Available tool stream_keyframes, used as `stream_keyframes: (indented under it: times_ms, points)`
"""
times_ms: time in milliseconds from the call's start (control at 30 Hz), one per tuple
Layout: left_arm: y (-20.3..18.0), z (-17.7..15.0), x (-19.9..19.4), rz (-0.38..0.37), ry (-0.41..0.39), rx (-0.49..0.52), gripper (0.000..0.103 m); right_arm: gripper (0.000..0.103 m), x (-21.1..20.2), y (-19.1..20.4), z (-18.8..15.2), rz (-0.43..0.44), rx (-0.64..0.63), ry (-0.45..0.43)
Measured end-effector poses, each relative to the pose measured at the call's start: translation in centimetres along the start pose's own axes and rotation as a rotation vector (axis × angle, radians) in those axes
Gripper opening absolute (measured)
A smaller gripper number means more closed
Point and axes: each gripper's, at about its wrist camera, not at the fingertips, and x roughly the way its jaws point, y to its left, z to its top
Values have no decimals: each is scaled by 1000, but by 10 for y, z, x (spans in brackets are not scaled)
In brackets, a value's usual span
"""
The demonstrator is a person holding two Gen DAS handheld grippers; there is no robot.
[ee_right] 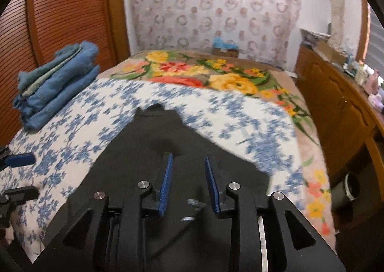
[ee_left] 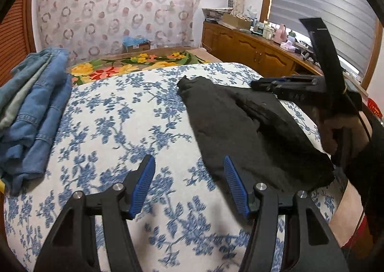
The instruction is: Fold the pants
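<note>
— Pants [ee_left: 242,127] lay black on the bed [ee_left: 134,113], at two o'clock from my left tongs [ee_left: 189,176].
— Grip?
— Left tongs [ee_left: 189,176] gaped empty; right tongs [ee_right: 188,176] stood narrowly parted over the pants, gripping nothing.

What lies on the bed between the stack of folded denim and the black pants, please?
Only bare blue-flowered bedspread separates the denim stack from the black pants; the left wrist view shows it clearest.
</note>
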Motion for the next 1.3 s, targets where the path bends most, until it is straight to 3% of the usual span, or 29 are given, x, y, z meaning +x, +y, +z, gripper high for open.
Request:
stream_keyframes:
  times_ms: [300,333,367,467,633,833,900,1033,1300]
  points:
    - [-16,-8,21,-12,52,21,59,27,33,17,-9,-19,-35,96]
    - [-17,-9,23,-9,59,22,59,22,34,15,-10,-21,-31,106]
    - [-18,-11,25,-9,64,23,59,6,35,12,-11,-18,-30,111]
    - [-20,-14,28,-7,75,28,59,2,26,4,-11,-13,-23,82]
    - [-20,-17,33,-3,88,30,59,2,-7,-29,-1,-96,45,-15]
    - [-21,-20,37,-3,99,34,59,2,-13,-70,0,-149,128,-5]
    - [-23,-21,37,2,97,40,59,2,-11,-77,-2,-172,145,7]
    - [-24,-21,38,6,93,47,59,27,-10,-82,-12,-187,151,15]
    - [-24,-21,38,9,93,50,60,28,-33,-69,-45,-150,125,7]
